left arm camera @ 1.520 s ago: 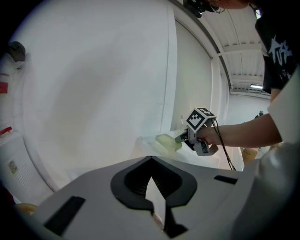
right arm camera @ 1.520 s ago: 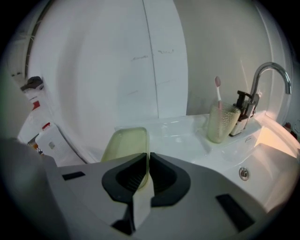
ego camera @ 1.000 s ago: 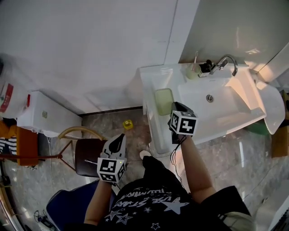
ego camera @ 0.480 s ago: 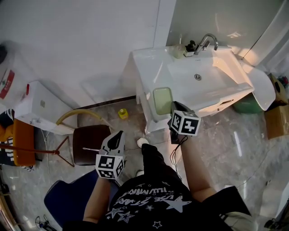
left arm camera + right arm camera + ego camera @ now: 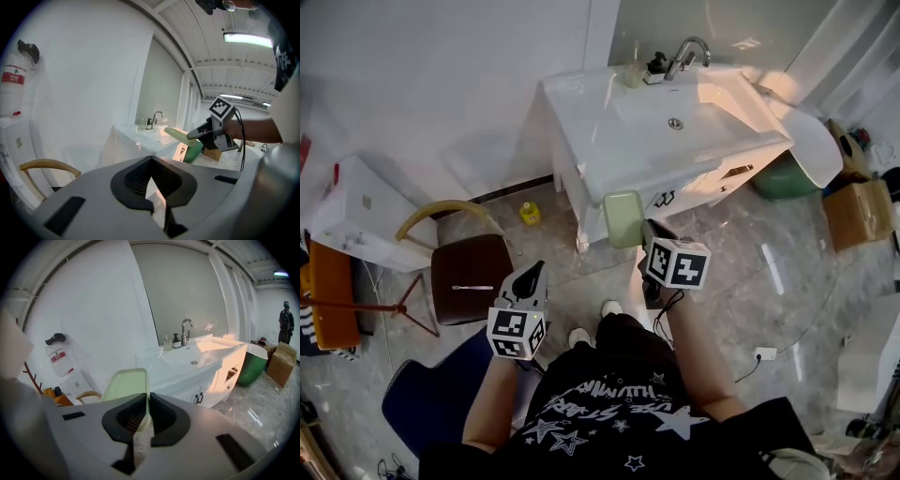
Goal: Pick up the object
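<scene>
Head view: right gripper (image 5: 643,229) clamped on the near rim of a pale green tray (image 5: 622,214), lifted over the floor just in front of the white washbasin cabinet (image 5: 581,122), apart from it. Left gripper (image 5: 535,272) low beside the brown chair (image 5: 469,279), closed on nothing. Pick-up judged done. Best now to hold the squeeze firm and carry slowly and level, since a pinch on a thin rim lets a tray pivot. Square black-and-white codes on both cubes, no words. White lettering and stars on the black shirt (image 5: 609,412), not safely legible.

Left gripper view: jaw tips met, nothing between. Off to the right, the tray (image 5: 176,135) jutting from the other gripper toward the basin. Red label on a clear water bottle (image 5: 14,77), characters too small to read.

Right gripper view: pads pressed on one side wall of the tray (image 5: 125,383), most of it lying left of the jaw line. Off-centre hold, so worth avoiding quick turns of the hand. Same bottle (image 5: 58,355), red label again unreadable. No brand visible on the faucet (image 5: 186,326).
</scene>
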Available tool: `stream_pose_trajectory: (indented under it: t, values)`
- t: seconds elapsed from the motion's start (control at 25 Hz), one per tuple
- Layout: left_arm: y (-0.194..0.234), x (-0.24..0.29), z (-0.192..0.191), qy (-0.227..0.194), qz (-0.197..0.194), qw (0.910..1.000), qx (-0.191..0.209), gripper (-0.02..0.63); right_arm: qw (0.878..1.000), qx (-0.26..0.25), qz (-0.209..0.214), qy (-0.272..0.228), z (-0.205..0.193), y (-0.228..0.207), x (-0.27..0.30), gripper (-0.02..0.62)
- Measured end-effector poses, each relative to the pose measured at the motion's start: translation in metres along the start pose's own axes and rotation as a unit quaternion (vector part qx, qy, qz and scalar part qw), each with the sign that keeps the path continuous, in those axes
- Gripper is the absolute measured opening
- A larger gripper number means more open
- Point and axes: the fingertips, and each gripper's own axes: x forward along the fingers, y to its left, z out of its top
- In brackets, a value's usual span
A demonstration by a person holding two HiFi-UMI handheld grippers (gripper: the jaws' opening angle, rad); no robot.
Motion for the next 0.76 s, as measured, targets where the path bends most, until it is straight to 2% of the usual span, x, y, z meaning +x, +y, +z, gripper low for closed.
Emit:
stream_pose_trajectory:
  t: [0.2,0.4,0.76]
  values:
    - [-0.023,0.001,0.002,-0.007,-0.007,1.0,-0.001,0.015,1.0,-0.009,-0.013,0.008,-0.02,-0.022,-0.025,0.028]
    - [-0.045,0.005,-0.004,0.0,-0.004,1.0,-0.003,0.015,1.0,-0.007,-0.004,0.012,-0.029,-0.037,-0.044,0.028]
    - [-0.123,-0.009,-0.008,0.003,0.008,0.9999,-0.012,0.015,1.0,0.0,0.015,0.023,-0.059,-0.085,-0.097,0.028]
